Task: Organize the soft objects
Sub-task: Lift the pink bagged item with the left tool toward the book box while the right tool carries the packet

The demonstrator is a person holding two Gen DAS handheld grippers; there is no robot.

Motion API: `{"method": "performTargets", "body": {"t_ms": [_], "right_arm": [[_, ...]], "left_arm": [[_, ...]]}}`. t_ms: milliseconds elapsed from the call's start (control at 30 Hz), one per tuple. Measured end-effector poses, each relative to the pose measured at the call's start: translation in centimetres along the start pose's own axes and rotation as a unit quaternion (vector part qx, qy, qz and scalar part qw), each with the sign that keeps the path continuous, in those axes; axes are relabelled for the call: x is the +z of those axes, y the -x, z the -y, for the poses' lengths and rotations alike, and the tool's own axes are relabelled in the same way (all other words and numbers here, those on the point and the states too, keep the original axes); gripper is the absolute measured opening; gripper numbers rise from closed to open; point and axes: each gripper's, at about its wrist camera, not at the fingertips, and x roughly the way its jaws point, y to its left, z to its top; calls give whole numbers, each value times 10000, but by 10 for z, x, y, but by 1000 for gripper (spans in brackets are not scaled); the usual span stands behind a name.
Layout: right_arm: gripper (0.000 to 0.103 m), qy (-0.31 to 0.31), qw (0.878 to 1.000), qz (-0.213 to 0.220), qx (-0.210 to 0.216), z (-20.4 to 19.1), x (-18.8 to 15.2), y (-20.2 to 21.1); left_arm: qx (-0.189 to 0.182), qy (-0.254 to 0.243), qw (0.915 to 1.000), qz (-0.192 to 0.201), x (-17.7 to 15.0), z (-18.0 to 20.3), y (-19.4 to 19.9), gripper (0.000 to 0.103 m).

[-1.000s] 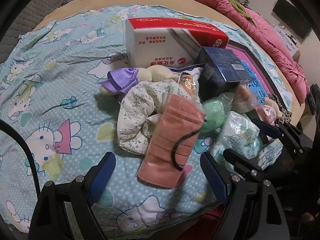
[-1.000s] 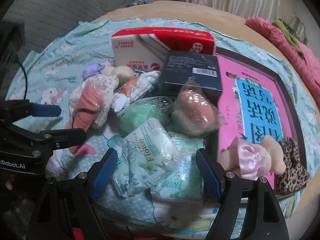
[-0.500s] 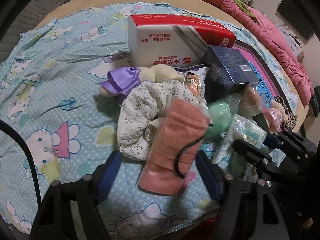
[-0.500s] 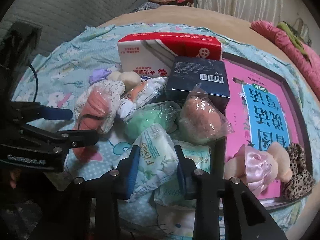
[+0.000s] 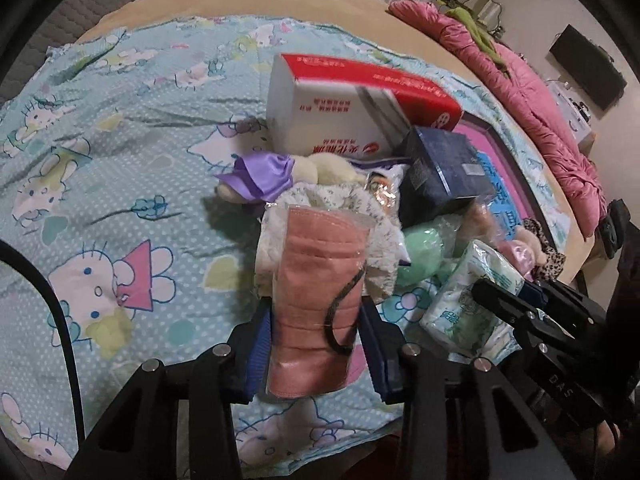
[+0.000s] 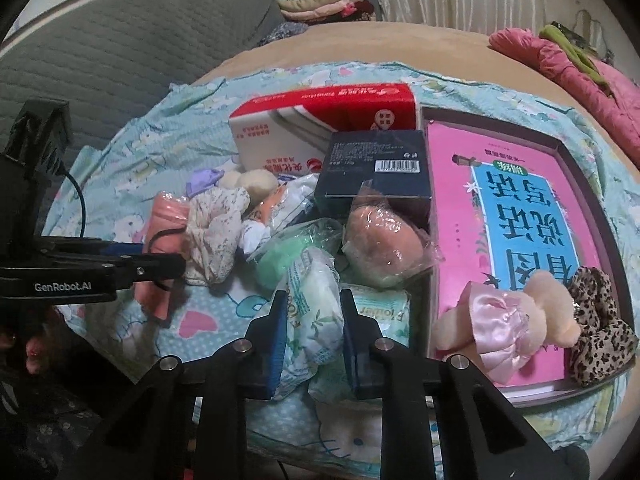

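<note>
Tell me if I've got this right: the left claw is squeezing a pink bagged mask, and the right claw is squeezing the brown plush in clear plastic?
Not quite. The left claw does squeeze the pink bagged mask, but the right wrist view shows the right claw closed on a white, green-printed soft tissue pack. The brown plush in clear plastic lies untouched beyond it.

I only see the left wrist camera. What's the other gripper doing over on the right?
Observer: The right gripper has just been closing its fingers, and they now squeeze a flowery tissue pack from both sides.
Operator: And what's farther right?
Observer: A teddy in a pink dress, lying on the pink book.
Operator: Anything next to it?
Observer: A leopard scrunchie, touching the teddy.
</note>
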Motion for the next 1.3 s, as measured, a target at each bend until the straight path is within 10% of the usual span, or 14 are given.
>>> {"method": "performTargets", "body": {"t_ms": [1300], "right_arm": [[24, -1060, 9826, 1496, -312, 63, 12, 90]], "left_arm": [[-114, -990, 9933, 582, 26, 112, 55, 42]]}}
